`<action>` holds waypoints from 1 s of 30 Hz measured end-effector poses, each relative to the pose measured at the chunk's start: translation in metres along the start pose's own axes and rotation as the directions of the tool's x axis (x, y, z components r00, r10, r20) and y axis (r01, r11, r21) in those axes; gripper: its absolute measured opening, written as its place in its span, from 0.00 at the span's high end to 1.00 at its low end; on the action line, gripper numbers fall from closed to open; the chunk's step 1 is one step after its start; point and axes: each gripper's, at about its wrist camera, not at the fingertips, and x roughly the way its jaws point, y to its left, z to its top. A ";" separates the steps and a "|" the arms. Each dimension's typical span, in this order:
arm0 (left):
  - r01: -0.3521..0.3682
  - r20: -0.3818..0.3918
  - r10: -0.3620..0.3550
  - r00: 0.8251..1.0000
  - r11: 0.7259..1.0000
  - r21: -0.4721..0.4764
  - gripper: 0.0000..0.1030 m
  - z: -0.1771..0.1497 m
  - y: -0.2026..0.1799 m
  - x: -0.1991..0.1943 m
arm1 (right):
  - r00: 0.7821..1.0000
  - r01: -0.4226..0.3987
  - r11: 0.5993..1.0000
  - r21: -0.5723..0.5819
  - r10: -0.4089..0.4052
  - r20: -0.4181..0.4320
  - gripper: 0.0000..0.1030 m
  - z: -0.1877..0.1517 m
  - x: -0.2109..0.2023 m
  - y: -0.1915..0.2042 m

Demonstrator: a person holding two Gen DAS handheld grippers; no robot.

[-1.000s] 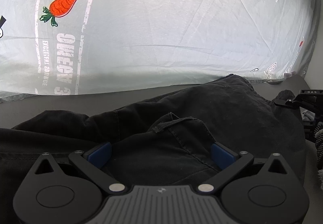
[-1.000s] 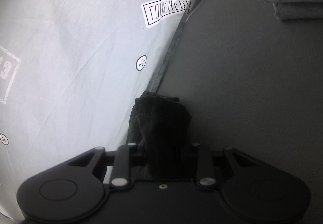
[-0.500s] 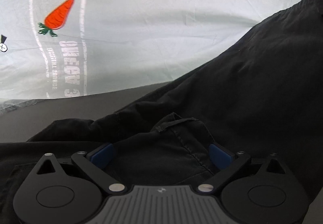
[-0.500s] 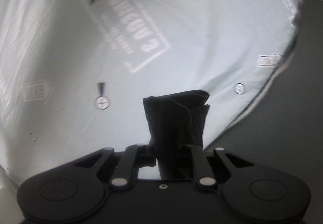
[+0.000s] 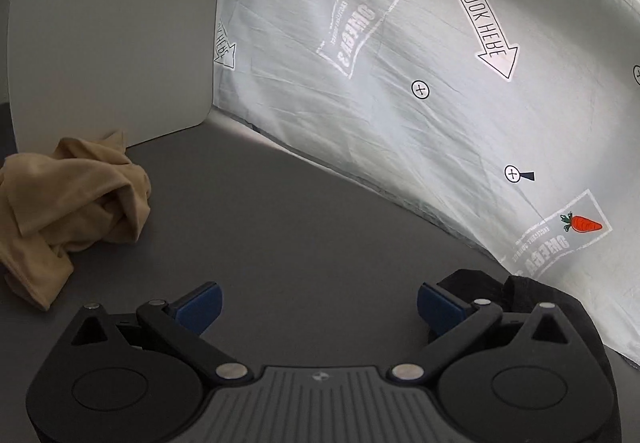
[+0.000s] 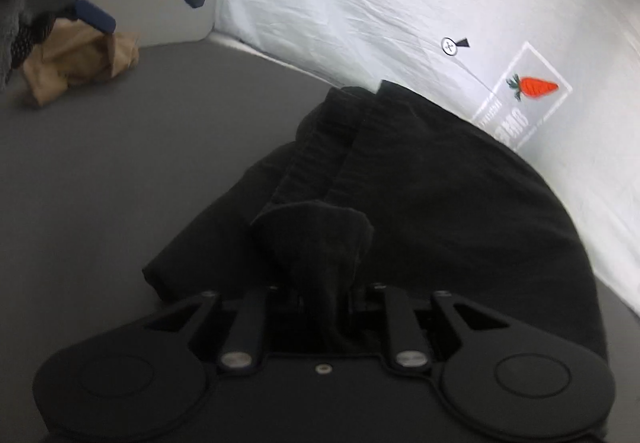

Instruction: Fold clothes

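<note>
The printed sheet [image 5: 440, 115] spread over the far side of the grey table [image 5: 280, 227] serves as the landmark. Against its near edge lies the black garment [image 6: 420, 211], doubled over with a thick seamed band running toward the sheet; part of it overlaps the sheet's edge. The step in hand looks like laying this fold down, so the cloth should be lowered flat with edges lined up before letting go. Well away from the sheet, near the white panel [image 5: 108, 27] at the table's far corner, sits a crumpled tan garment [image 5: 68, 203], probably next. The right gripper [image 6: 320, 283] is clamped on a bunched tuft of the black garment; easing it down and forward would smooth the layer without dragging it. The left gripper [image 5: 316, 307] has its blue pads [image 5: 200, 307] wide apart, holding nothing, over bare table just off the sheet's edge, free to press the fold flat.
</note>
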 end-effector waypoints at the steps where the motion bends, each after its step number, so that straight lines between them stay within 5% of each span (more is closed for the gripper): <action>1: 0.011 -0.015 -0.011 1.000 1.000 0.001 0.00 -0.008 0.000 -0.001 | 1.000 -0.009 1.000 -0.002 0.009 -0.009 0.72 0.006 -0.004 -0.003; 4: 0.073 -0.092 -0.071 0.993 0.997 0.021 0.00 -0.027 -0.026 0.004 | 0.995 -0.099 0.991 0.091 0.099 0.006 0.44 0.019 -0.021 -0.025; 7: 0.165 -0.167 -0.155 0.974 0.985 0.046 0.00 -0.038 -0.061 0.014 | 0.993 -0.116 0.983 0.143 0.113 0.027 0.39 0.020 -0.047 -0.038; 11: 0.274 -0.162 -0.251 0.954 0.952 0.136 0.00 -0.045 -0.107 0.011 | 0.990 0.144 0.988 0.056 -0.144 0.001 0.21 -0.013 -0.078 -0.042; 16: 0.354 -0.211 -0.306 0.929 0.899 0.258 0.00 -0.061 -0.158 0.005 | 0.909 0.381 0.923 -0.050 -0.384 -0.163 0.19 -0.067 -0.070 -0.071; 20: 0.357 -0.240 -0.277 0.931 0.832 0.424 0.00 -0.084 -0.189 0.004 | 0.868 0.473 0.881 0.022 -0.461 -0.186 0.18 -0.078 -0.061 -0.102; 26: 0.252 -0.268 -0.089 0.959 0.697 0.671 0.00 -0.142 -0.189 0.022 | 0.856 0.502 0.854 0.140 -0.466 -0.226 0.07 -0.086 -0.044 -0.135; 28: 0.247 -0.235 -0.118 0.965 0.711 0.659 0.00 -0.149 -0.174 0.019 | 0.846 0.509 0.849 0.143 -0.463 -0.265 0.06 -0.096 -0.040 -0.140; 30: 0.248 -0.263 -0.103 0.959 0.755 0.607 0.00 -0.146 -0.167 0.017 | 0.846 0.504 0.845 0.181 -0.440 -0.301 0.06 -0.106 -0.043 -0.147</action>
